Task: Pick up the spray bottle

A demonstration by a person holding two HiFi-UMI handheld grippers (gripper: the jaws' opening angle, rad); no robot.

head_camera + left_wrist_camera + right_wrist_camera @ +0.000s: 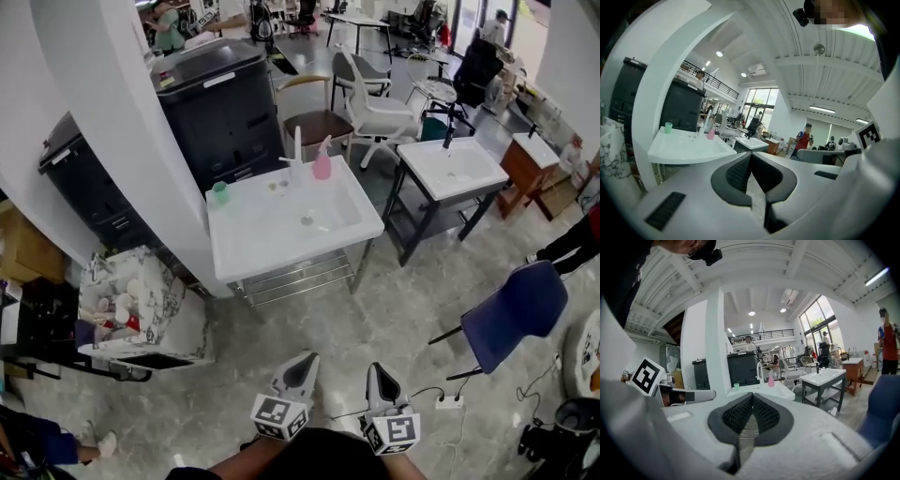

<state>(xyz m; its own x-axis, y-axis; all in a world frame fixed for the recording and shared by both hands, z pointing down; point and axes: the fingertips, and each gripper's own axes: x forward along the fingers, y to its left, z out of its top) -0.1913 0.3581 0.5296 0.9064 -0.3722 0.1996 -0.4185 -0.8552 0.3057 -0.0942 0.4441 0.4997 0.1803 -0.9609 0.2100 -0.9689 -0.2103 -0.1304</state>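
Note:
The pink spray bottle (322, 161) stands at the back edge of a white sink table (253, 246), next to its white faucet (297, 145). A green cup (219, 192) sits at the back left corner. My left gripper (302, 365) and right gripper (377, 373) are low in the head view, well short of the table, side by side, and both are shut with nothing held. From the left gripper view, the bottle (711, 134) is far off beyond the shut left gripper (751, 155). The right gripper view shows the bottle (771, 380) small above the shut right gripper (752, 397).
A white pillar (141, 141) rises left of the table, with a black cabinet (220, 94) behind it. A second sink table (450, 169) stands to the right, a blue chair (514, 309) nearer right. A marble-patterned shelf (141, 309) with cups stands at left. A power strip (448, 401) lies on the floor.

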